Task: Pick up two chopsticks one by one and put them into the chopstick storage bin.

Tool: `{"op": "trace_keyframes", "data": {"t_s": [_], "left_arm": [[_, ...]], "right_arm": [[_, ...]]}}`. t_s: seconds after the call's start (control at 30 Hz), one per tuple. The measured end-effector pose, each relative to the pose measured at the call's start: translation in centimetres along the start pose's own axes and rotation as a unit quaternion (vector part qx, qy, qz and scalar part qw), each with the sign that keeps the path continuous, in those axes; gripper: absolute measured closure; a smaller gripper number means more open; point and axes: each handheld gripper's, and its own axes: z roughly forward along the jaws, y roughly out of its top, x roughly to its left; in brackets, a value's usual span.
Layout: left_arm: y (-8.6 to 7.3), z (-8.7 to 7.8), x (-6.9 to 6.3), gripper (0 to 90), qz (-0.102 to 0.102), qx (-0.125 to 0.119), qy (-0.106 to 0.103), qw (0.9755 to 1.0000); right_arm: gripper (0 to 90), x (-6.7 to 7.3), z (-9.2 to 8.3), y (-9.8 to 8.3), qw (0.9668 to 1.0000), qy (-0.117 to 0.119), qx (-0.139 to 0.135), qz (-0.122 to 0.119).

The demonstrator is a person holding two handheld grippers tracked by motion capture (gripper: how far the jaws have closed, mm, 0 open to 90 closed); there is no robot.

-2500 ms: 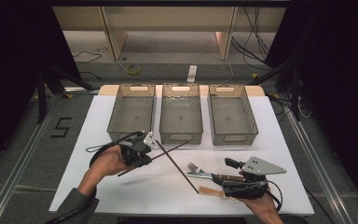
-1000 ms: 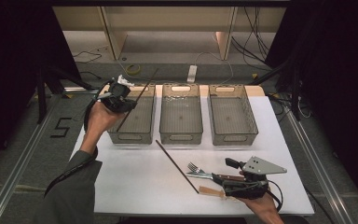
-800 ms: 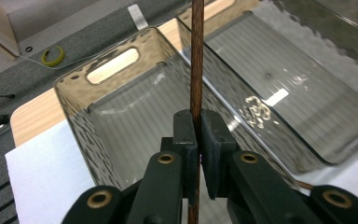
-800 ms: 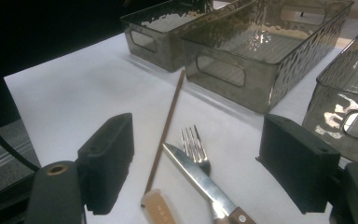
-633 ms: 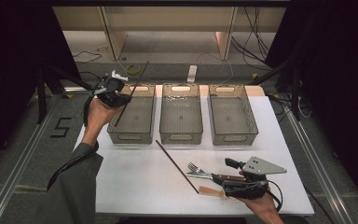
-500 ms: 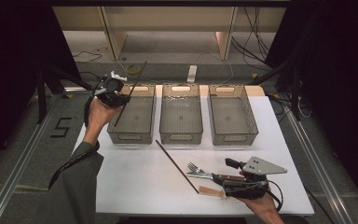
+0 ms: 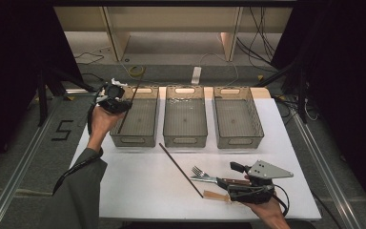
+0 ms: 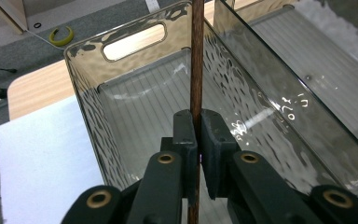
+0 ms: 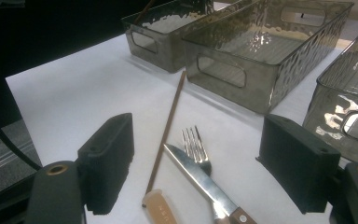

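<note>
item: left gripper point(image 8: 196, 140). it is seen in the high view at the near left corner of the left bin point(image 7: 136, 116), raised above the table. its jaws are pressed together on a dark wooden chopstick point(image 8: 196, 60), which is pinched between the pads and passes straight up between them. in the high view the held chopstick point(image 7: 129, 105) is tilted, with its lower end inside the left bin and its upper end beyond the bin's far rim.

item: right gripper point(image 9: 196, 177). it is held low over the near right part of the table, with its jaws spread wide and nothing between the pads. in the high view it point(image 7: 236, 179) is seen just beside the cutlery.

item: second chopstick point(image 7: 181, 170). it is laid flat and diagonal on the white table point(image 7: 124, 186), in front of the middle bin point(image 7: 185, 116) and apart from it.

item: fork point(image 9: 196, 144) and knife point(image 9: 200, 182). they are laid side by side and touching, next to the near end of the second chopstick; the knife has a wooden handle.

item: pale flat utensil point(image 9: 161, 207). it is laid at the near end of the second chopstick; its kind cannot be told.

item: right bin point(image 7: 237, 116). it is set in a row with the other two clear grey bins along the far edge.
</note>
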Motion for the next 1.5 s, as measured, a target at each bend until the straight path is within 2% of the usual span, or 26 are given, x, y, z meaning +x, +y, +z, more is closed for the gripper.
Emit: {"op": "trace_keyframes", "data": {"t_s": [0.23, 0.7, 0.83, 0.97, 1.03, 1.2, 1.27, 1.3, 1.33, 1.37, 1.4, 1.5], "left_arm": [[-0.6, 0.3, 0.2, 84.3, -0.013, 0.000, -0.006, 0.9999], [-1.6, 1.2, 0.3, 83.8, -0.011, 0.011, 0.002, 0.9999], [-1.8, 1.3, 0.4, 82.8, -0.019, 0.009, 0.005, 0.9998], [-1.9, 1.4, 0.4, 69.4, -0.027, 0.009, 0.003, 0.9996], [-1.7, 1.2, 0.1, 63.0, -0.017, 0.006, -0.011, 0.9998], [-1.1, 0.2, -1.8, 45.9, 0.033, 0.009, -0.035, 0.9988], [-0.9, -0.5, -2.7, 36.9, 0.043, 0.000, -0.059, 0.9973], [-0.8, -0.8, -3.2, 34.3, 0.055, 0.003, -0.074, 0.9958], [-0.9, -1.1, -4.1, 31.6, 0.080, 0.006, -0.079, 0.9936], [-1.0, -1.2, -4.6, 29.8, 0.093, 0.006, -0.079, 0.9925], [-1.1, -1.4, -5.3, 28.4, 0.108, 0.007, -0.086, 0.9904], [-1.3, -2.0, -7.4, 26.1, 0.148, 0.013, -0.115, 0.9821]], "right_arm": [[26.8, 0.0, 0.0, 0.0, 1.0000, 0.000, 0.000, 0.000], [26.8, 0.0, 0.0, 0.0, 1.0000, 0.000, 0.000, 0.000], [26.9, 0.1, 0.0, 0.0, 1.0000, 0.001, 0.002, 0.000], [26.9, 0.0, 0.0, 0.0, 1.0000, 0.001, 0.001, 0.000], [26.9, 0.0, 0.0, 0.0, 1.0000, 0.000, 0.002, 0.000], [26.9, 0.0, 0.0, 0.0, 1.0000, 0.000, 0.002, 0.001], [26.9, 0.0, 0.0, 0.0, 1.0000, 0.000, 0.002, 0.000], [26.9, 0.0, 0.0, 0.0, 1.0000, 0.000, 0.001, 0.001], [26.9, 0.0, 0.0, -0.1, 1.0000, 0.000, 0.001, 0.002], [26.9, 0.0, 0.0, -0.1, 1.0000, 0.000, 0.002, 0.001], [26.9, 0.0, 0.0, -0.1, 1.0000, 0.000, 0.002, 0.001], [26.9, 0.0, 0.1, -0.1, 1.0000, 0.001, 0.004, 0.001]]}}
